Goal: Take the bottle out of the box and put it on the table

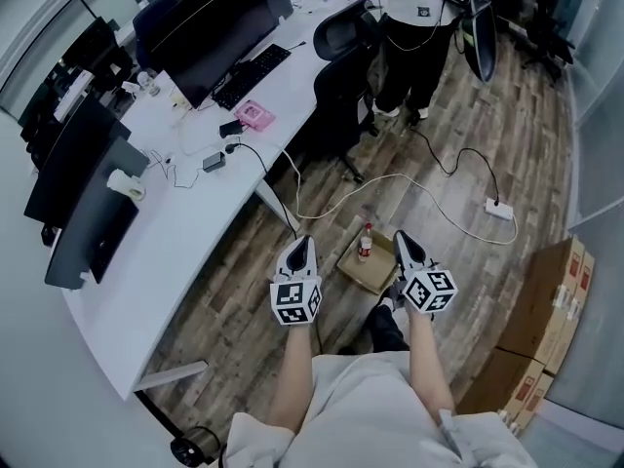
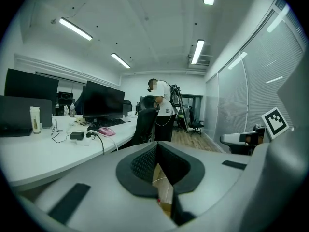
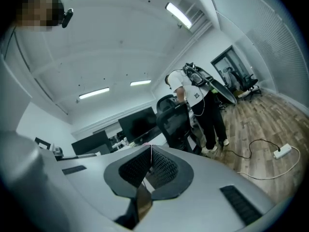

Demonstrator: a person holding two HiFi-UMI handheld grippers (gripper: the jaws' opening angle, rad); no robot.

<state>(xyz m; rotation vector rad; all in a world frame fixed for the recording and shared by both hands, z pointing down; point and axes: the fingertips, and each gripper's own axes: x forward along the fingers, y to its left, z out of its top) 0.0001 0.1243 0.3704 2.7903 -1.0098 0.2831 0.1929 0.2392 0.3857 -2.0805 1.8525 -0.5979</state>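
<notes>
Head view: the bottle stands upright in the open box on the floor. The left gripper and the right gripper flank the box, jaws clenched, empty.

A small red-capped bottle stands upright in an open, shallow cardboard box on the wooden floor, near the white worktop.

A long white tabletop carrying dark monitors curved over a wood-plank floor, with a black office chair, strip lights overhead and blinds along one wall.
</notes>
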